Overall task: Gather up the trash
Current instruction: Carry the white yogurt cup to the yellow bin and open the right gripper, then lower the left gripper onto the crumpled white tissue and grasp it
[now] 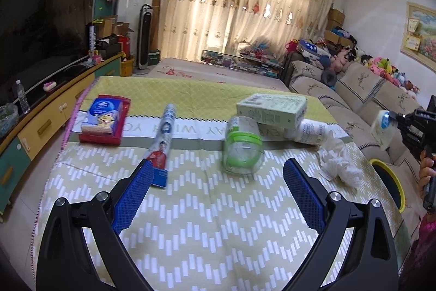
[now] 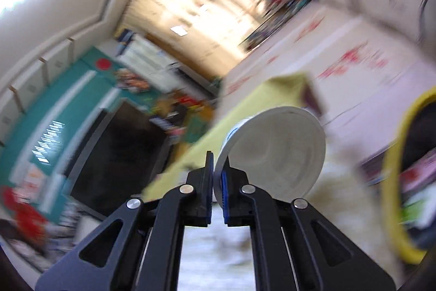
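My left gripper (image 1: 216,168) is open and empty, low over the table. Ahead of it lie a long wrapper tube (image 1: 163,143), touching the left finger, a clear plastic cup with green bands (image 1: 242,149) on its side, a crumpled tissue (image 1: 339,164), a green-white carton (image 1: 272,108) and a white roll (image 1: 313,131). My right gripper (image 2: 218,168) is shut on the rim of a white paper cup (image 2: 275,152), held tilted in the air; it also shows at the right of the left wrist view (image 1: 382,127), above the yellow-rimmed bin (image 1: 392,176).
A tissue pack in a red tray (image 1: 102,119) sits at the table's far left. A TV cabinet (image 1: 41,124) runs along the left and a sofa (image 1: 362,97) along the right. The bin (image 2: 392,182) holds some trash. The right wrist view is motion-blurred.
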`<action>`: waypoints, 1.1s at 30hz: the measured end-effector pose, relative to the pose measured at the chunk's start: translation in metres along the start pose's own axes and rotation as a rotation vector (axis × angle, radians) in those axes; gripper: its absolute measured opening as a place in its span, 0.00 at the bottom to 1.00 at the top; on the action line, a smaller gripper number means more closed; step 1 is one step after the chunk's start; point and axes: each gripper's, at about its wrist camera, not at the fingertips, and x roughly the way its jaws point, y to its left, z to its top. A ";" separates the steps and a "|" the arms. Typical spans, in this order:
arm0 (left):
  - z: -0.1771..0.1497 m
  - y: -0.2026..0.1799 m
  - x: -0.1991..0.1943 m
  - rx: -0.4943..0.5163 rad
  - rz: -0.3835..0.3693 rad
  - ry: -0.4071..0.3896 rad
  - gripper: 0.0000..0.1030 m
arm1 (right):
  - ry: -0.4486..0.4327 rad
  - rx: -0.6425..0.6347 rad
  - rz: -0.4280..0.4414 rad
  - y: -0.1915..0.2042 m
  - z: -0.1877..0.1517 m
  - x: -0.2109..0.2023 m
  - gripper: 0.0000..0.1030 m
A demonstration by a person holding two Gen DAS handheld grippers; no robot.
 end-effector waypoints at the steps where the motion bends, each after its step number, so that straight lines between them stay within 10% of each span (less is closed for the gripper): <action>1: 0.000 -0.003 0.002 0.009 -0.009 0.006 0.92 | -0.010 -0.040 -0.073 -0.008 0.000 -0.012 0.05; 13: 0.009 -0.079 -0.003 0.136 -0.150 0.075 0.92 | 0.011 -0.214 -0.517 -0.090 -0.007 -0.059 0.05; 25: 0.012 -0.169 0.010 0.278 -0.249 0.135 0.92 | 0.074 -0.192 -0.605 -0.125 -0.010 -0.052 0.06; 33: 0.007 -0.206 0.037 0.355 -0.269 0.194 0.92 | 0.054 -0.181 -0.624 -0.135 -0.007 -0.063 0.31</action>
